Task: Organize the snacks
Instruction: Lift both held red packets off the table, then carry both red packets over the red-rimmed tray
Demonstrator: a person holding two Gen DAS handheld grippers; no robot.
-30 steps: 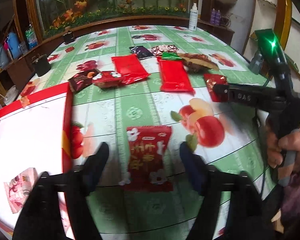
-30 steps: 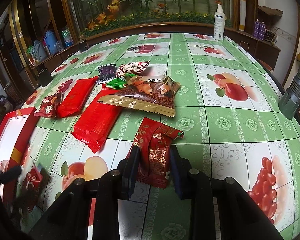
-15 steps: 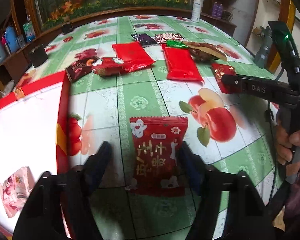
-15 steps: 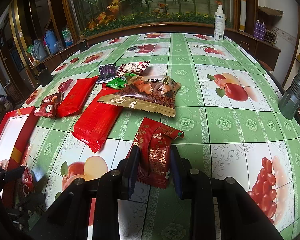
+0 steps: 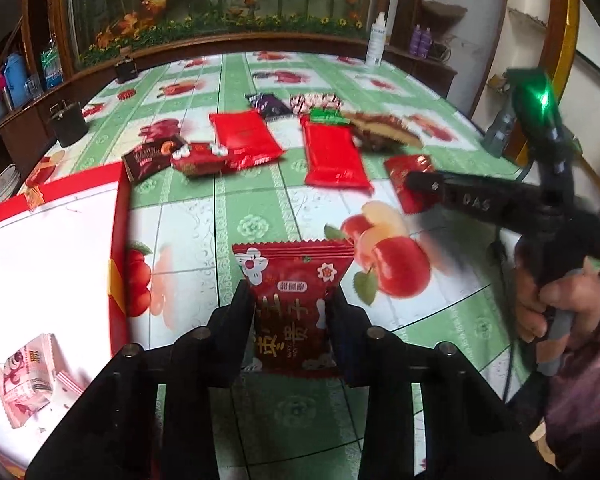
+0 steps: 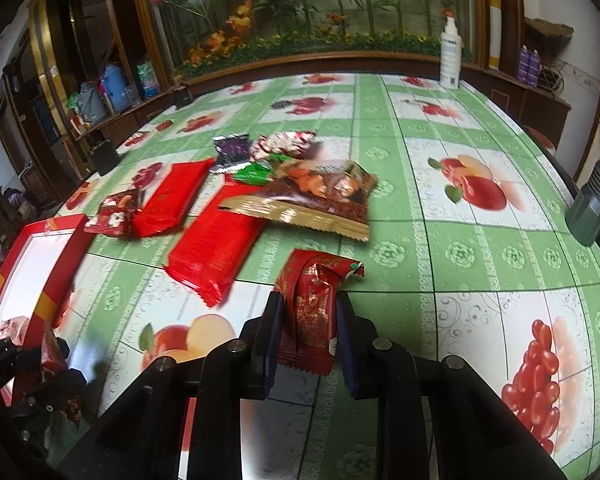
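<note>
My left gripper [image 5: 290, 312] is shut on a dark red snack packet with white flowers [image 5: 292, 296], gripping its sides just above the tablecloth. My right gripper [image 6: 309, 320] is shut on a crumpled red foil snack packet [image 6: 314, 300]; it also shows in the left wrist view [image 5: 410, 184]. A red box with a white inside [image 5: 116, 240] lies at the left and holds a pink-and-white packet [image 5: 24, 376]. More snacks lie further back: two flat red packs [image 6: 216, 248] [image 6: 172, 196], a brown-and-gold bag [image 6: 316, 196], and small dark packets.
A green fruit-print tablecloth [image 6: 460, 248] covers the round table. A white spray bottle [image 6: 449, 56] stands at the far edge. A grey device [image 6: 596, 204] sits at the right edge, a dark cup [image 5: 68, 122] at the far left. The box also shows in the right wrist view [image 6: 64, 264].
My left gripper has closed its fingers onto the flowered red packet, which lay between open fingers before. My right gripper has stayed shut on its foil packet.
</note>
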